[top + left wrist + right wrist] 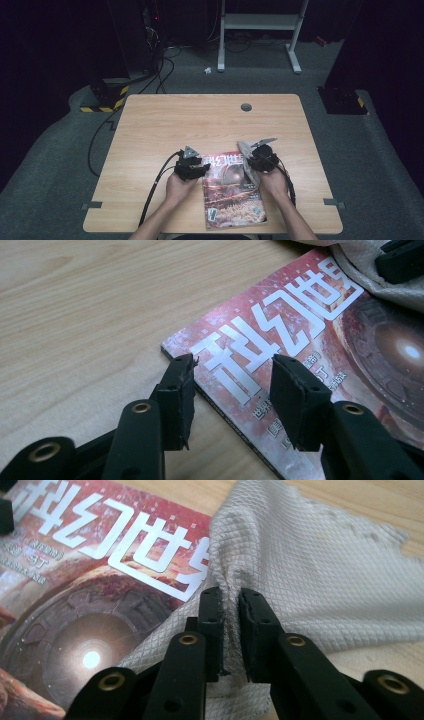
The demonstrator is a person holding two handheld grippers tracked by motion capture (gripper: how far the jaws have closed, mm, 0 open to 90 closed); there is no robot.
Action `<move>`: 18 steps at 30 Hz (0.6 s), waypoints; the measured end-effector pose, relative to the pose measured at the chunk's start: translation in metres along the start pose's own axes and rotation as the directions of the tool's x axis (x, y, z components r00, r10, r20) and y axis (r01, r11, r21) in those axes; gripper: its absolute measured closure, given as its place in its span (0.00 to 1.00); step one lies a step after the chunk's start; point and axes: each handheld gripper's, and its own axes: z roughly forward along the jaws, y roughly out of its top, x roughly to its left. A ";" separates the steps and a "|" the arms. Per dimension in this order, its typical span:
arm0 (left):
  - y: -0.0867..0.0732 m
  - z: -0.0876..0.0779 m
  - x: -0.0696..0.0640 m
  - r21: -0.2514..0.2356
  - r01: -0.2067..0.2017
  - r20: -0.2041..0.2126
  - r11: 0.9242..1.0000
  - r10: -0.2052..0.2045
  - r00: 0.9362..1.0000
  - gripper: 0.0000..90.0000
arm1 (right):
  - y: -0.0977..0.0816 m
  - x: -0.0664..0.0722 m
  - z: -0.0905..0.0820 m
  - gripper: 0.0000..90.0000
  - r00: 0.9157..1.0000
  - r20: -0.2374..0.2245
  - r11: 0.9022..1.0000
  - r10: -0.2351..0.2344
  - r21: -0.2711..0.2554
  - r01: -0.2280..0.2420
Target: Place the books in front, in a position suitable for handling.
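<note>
Right gripper: we pinch the cloth tight, ready to wipe the magazine.
Left gripper: half open and empty, straddling the magazine's nine-o'clock edge to steady it.

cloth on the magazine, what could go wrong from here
1. The right gripper pinches only a small fold of the cloth, so a pull across the cover may slip it free.
2. The left gripper has its jaws open over the magazine corner, not pressing it, so the magazine could slide or turn on the table as the cloth drags.
3. The magazine lies near the table's front edge and might be pushed off.
</note>
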 end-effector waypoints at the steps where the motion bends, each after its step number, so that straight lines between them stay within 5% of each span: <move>1: 0.000 0.000 0.000 0.000 0.000 0.000 1.000 0.000 1.000 0.59 | 0.000 0.002 -0.002 0.90 1.000 0.007 1.000 -0.019 0.015 0.019; 10: 0.004 0.003 0.012 -0.007 0.020 -0.002 1.000 -0.020 1.000 0.57 | 0.024 0.012 0.011 0.91 0.998 0.032 0.997 -0.058 0.052 0.057; 15: 0.003 0.003 0.017 -0.022 0.006 0.002 1.000 -0.006 1.000 0.57 | 0.040 0.033 0.024 0.91 0.996 -0.029 0.995 -0.084 0.050 0.085; 16: 0.003 0.004 0.017 -0.024 0.006 0.004 1.000 -0.006 1.000 0.57 | 0.049 0.053 0.032 0.91 0.992 -0.062 0.992 -0.112 0.050 0.115; 18: 0.003 0.004 0.018 -0.028 0.006 0.009 1.000 -0.006 1.000 0.57 | 0.055 0.067 0.037 0.91 0.986 -0.078 0.988 -0.145 0.047 0.149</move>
